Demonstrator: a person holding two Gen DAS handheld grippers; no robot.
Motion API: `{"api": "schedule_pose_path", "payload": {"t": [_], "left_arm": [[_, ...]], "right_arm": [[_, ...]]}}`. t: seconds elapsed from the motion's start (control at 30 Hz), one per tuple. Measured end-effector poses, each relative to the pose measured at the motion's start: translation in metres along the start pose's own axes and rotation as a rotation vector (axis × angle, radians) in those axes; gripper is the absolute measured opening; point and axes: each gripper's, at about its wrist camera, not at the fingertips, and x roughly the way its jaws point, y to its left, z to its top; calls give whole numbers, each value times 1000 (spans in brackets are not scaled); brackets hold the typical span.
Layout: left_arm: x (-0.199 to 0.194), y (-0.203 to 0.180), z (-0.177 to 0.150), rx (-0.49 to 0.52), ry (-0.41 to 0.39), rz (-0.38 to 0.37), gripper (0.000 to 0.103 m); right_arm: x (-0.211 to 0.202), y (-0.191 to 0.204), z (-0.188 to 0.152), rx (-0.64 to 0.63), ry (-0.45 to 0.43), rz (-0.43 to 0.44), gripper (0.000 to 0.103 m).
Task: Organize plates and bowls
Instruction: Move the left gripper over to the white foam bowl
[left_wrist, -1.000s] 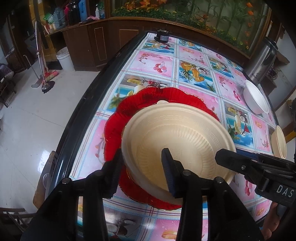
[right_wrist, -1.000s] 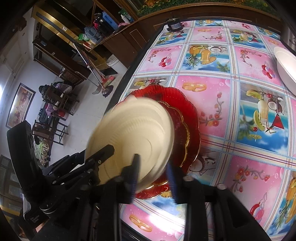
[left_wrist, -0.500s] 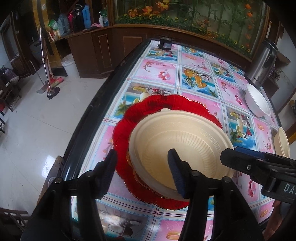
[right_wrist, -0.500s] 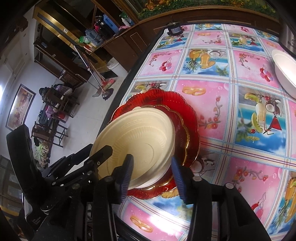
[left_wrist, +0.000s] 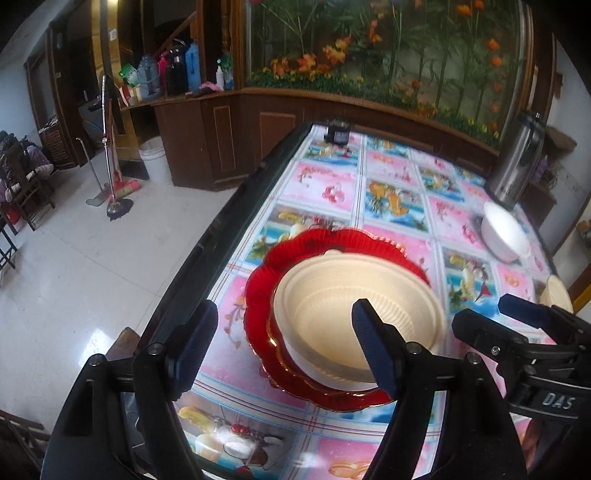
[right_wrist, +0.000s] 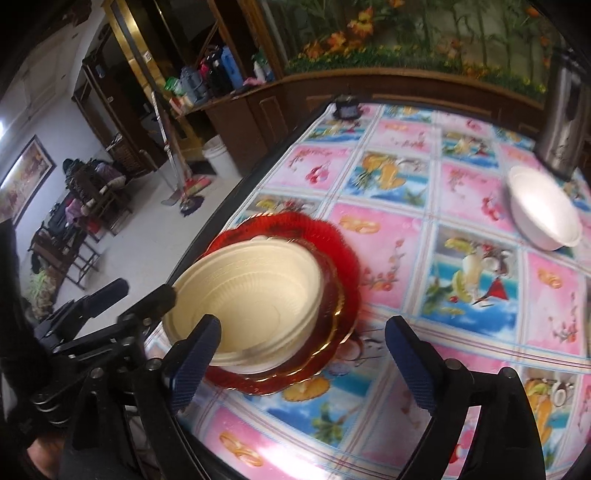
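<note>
A cream bowl (left_wrist: 343, 314) (right_wrist: 255, 295) rests on a stack of red scalloped plates (left_wrist: 295, 251) (right_wrist: 338, 254) near the table's left edge. My left gripper (left_wrist: 282, 347) hovers just short of the bowl, jaws opening. Its right finger (left_wrist: 373, 350) overlaps the bowl's near rim in the picture, but neither pad presses on it. My right gripper (right_wrist: 303, 363) stands at the bowl's right side with its jaws also opening wide and nothing clamped. Each gripper shows in the other's view: the right gripper (left_wrist: 524, 314) and the left gripper (right_wrist: 110, 306).
A white bowl (left_wrist: 504, 236) (right_wrist: 543, 210) sits at the far right beside a steel thermos (left_wrist: 517, 162) (right_wrist: 565, 103). A cream plate (left_wrist: 557, 295) peeks in at the right edge. A small black object (left_wrist: 338, 133) stands at the table's far end. The floor drops off left of the dark table edge (left_wrist: 207, 243).
Both grippers let go of the cream bowl's rim and their jaws spread wide. Both pulled back and up, and the bowl now lies settled on the red plates.
</note>
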Motion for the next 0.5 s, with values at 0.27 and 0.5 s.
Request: {"api": "schedule_pose_path", "payload": {"t": [0.27, 0.5], "left_arm": [[-13, -12, 4, -24, -56, -48, 75], [-19, -37, 1, 10, -81, -76, 75]], "right_arm": [[-26, -4, -5, -66, -121, -141, 97], [-37, -14, -10, -77, -154, -187, 99]]}}
